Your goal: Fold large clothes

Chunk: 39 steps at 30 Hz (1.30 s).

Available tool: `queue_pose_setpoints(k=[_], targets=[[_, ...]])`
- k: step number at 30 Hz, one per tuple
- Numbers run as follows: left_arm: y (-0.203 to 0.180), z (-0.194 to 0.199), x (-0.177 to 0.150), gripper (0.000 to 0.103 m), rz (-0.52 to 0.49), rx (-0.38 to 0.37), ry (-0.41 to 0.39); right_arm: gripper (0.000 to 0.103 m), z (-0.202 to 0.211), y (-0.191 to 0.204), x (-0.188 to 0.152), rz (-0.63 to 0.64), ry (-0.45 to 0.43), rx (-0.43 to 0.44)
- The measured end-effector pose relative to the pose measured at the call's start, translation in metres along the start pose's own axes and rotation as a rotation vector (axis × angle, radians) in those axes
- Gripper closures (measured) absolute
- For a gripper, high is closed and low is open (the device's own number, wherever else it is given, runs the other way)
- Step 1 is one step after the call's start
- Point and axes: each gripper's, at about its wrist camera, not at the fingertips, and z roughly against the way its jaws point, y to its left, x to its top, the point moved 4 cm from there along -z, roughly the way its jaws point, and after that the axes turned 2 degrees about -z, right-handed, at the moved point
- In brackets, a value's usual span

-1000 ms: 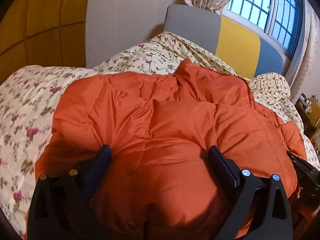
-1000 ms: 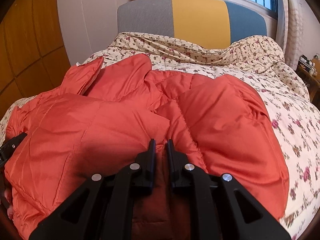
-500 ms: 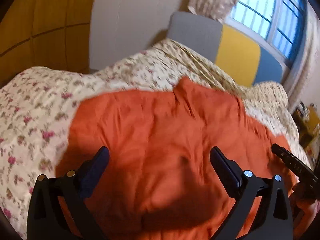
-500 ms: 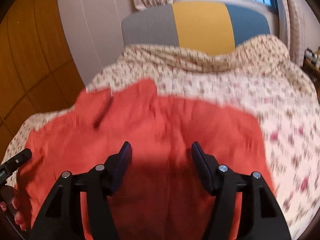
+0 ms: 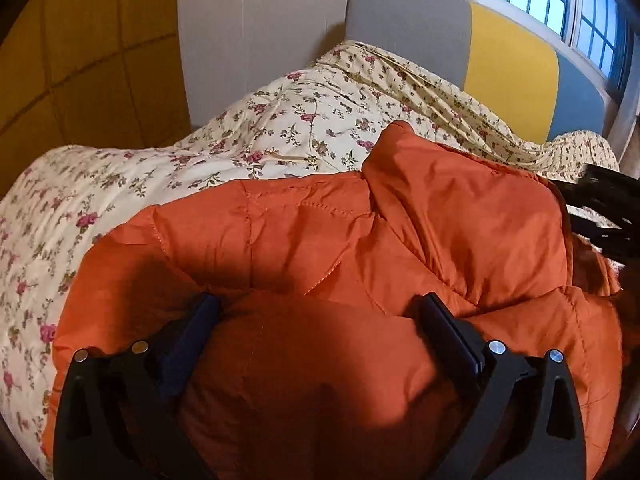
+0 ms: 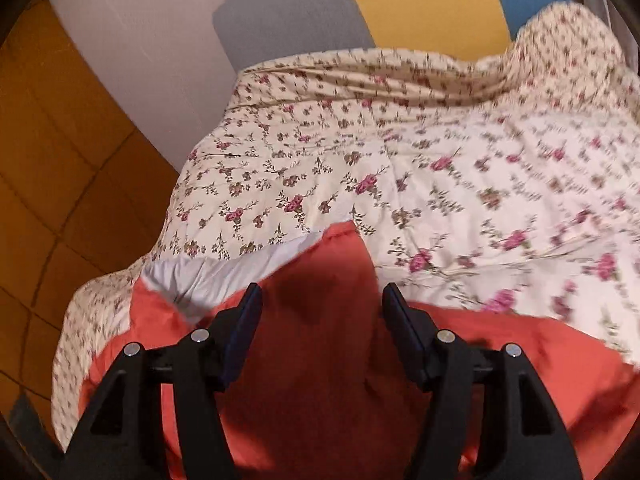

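An orange quilted puffer jacket point(image 5: 320, 232) lies spread on a bed, its collar standing up toward the headboard. My left gripper point(image 5: 320, 312) hangs open and wide over the jacket's near part, the padded cloth bulging up between the fingers without being pinched. My right gripper point(image 6: 320, 304) is open over another edge of the jacket point(image 6: 332, 264), where a strip of pale grey lining point(image 6: 208, 276) shows. Nothing is held between its pads. In the left wrist view the right gripper's black frame point(image 5: 600, 208) pokes in at the right edge, beside the collar.
A cream floral quilt point(image 5: 280, 132) covers the bed point(image 6: 440, 160) and rises in folds toward a grey, yellow and blue headboard point(image 5: 408, 32). Orange-brown wall panels point(image 5: 80, 60) stand to the left. A barred window point(image 5: 560, 0) with a curtain is at the upper right.
My right gripper opened and let go of the jacket fabric, then swung away so more quilt shows. The left gripper stayed open and shifted over the jacket.
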Motion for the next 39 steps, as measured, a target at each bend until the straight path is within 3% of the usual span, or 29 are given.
queue_pose_setpoints(k=[2,5,7,12,18,20,28,33,36,38,39], targets=[[0.003,0.001,-0.001,0.003,0.013,-0.015,-0.005,0.05,-0.013,-0.004,0.0,-0.019,0.029,-0.007],[0.004,0.0,0.0,0.003,0.026,-0.033,-0.008,0.083,-0.013,-0.009,-0.003,-0.018,0.018,-0.011],[0.004,0.001,0.001,0.003,0.033,-0.047,-0.01,0.092,-0.003,-0.007,-0.003,-0.003,-0.015,0.022],[0.013,0.022,0.002,0.003,0.101,-0.123,-0.016,0.094,0.05,0.014,-0.015,0.153,-0.129,0.074],[0.03,0.045,0.015,0.003,0.309,-0.203,-0.036,0.094,0.1,0.028,-0.055,0.284,-0.186,0.154],[0.03,0.05,0.023,0.003,0.326,-0.216,-0.045,0.095,0.111,0.032,-0.072,0.334,-0.199,0.161],[0.006,0.067,0.059,0.003,0.271,-0.23,-0.088,0.095,0.129,0.031,-0.14,0.482,-0.221,0.136],[-0.016,0.047,0.087,0.003,0.139,-0.136,-0.042,0.095,0.13,0.022,-0.154,0.488,-0.223,0.128],[-0.023,0.03,0.093,0.003,0.109,-0.103,-0.008,0.095,0.131,0.019,-0.155,0.481,-0.228,0.129],[-0.021,0.021,0.092,0.019,0.111,-0.1,0.002,0.095,0.132,0.019,-0.155,0.479,-0.229,0.126],[-0.019,0.021,0.09,0.044,0.124,-0.127,-0.004,0.095,0.133,0.018,-0.155,0.478,-0.231,0.121]])
